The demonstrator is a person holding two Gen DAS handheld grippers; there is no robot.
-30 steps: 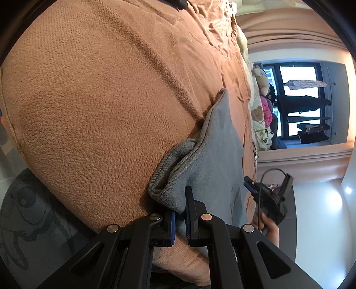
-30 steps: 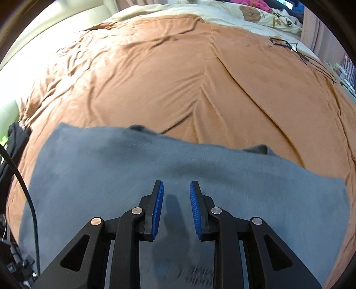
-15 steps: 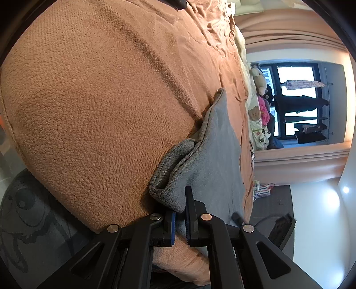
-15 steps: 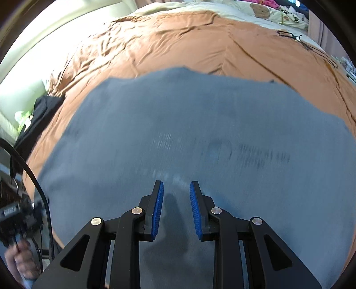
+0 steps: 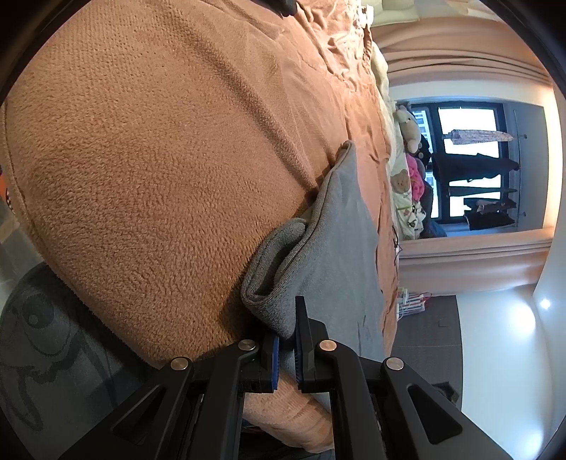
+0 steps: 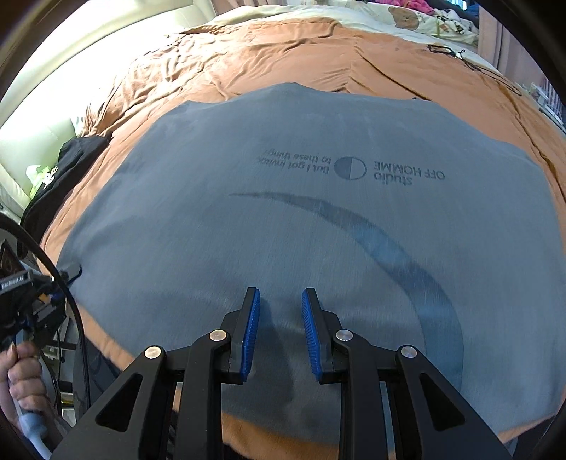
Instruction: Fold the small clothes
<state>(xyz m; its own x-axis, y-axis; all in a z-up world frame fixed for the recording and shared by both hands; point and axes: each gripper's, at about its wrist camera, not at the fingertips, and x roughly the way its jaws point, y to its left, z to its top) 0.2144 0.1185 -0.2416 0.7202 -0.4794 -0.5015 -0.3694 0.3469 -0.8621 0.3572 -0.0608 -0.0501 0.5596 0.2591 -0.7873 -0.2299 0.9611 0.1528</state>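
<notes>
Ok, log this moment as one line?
left hand-held gripper: shut on grey T-shirt edge | right hand-held gripper: open above shirt, holding nothing | shirt: flat on orange blanket, unfolded

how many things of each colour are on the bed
Grey: 1, shirt
Brown: 1, blanket
Black: 1, garment
Cream: 1, bear-print bedding
Total: 4

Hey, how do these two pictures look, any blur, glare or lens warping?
Right wrist view: grey T-shirt faintly streaked by motion blur, print readable, gripper sharp, bed bulges from fisheye. Left wrist view: sharp, window blown out, ceiling light flares.
</notes>
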